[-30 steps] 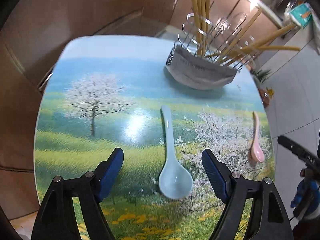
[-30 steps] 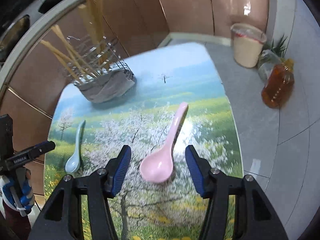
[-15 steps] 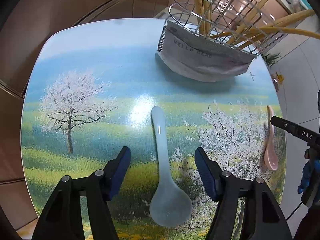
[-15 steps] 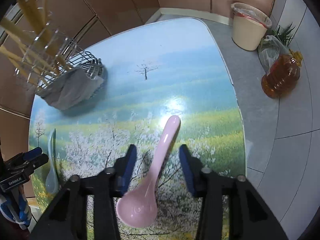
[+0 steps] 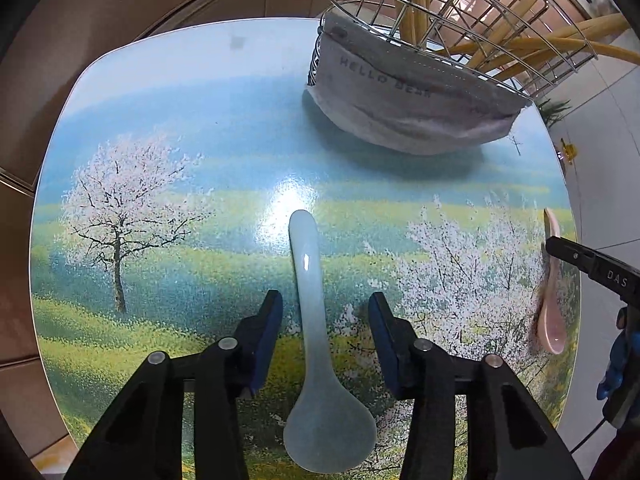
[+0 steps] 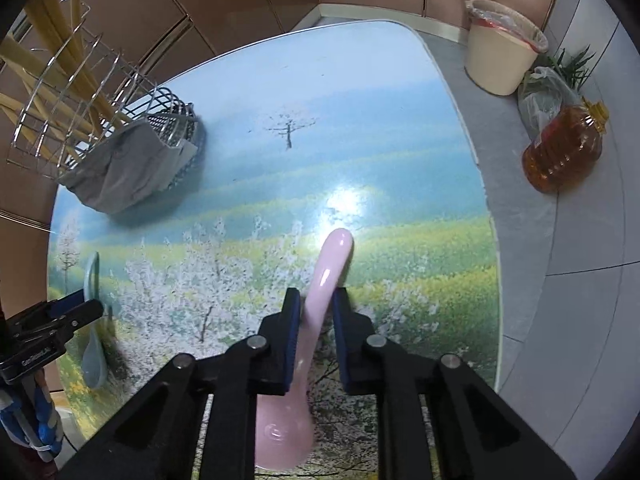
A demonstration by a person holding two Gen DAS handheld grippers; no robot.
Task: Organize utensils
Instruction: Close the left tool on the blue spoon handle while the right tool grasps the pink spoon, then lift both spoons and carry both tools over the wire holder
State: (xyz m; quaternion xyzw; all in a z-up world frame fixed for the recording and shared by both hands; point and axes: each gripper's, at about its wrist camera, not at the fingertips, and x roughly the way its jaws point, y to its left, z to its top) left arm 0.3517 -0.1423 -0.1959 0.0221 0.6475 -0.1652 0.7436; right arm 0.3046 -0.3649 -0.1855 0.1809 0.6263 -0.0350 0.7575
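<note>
A pale blue ceramic spoon (image 5: 329,436) lies on the landscape-printed table (image 5: 192,128), its handle pointing away from me. My left gripper (image 5: 325,314) straddles that handle, pointing down. Its jaws are closing, with a gap still showing on both sides. A pink spoon (image 6: 337,252) lies near the table's right edge. My right gripper (image 6: 316,310) is closing on its handle, and both blue pads touch it. The pink spoon (image 5: 552,320) also shows at the right of the left wrist view. The blue spoon (image 6: 94,360) shows at the left of the right wrist view.
A wire utensil rack (image 5: 460,20) holding several long chopsticks stands at the table's far side, a grey cloth (image 5: 400,108) wrapped round its base. On the floor to the right stand a cream bucket (image 6: 500,60), a plastic bag (image 6: 546,88) and an amber oil bottle (image 6: 564,152).
Both grippers came down toward the table and over their spoons. The left jaws narrowed around the blue handle. The right jaws closed onto the pink handle.
</note>
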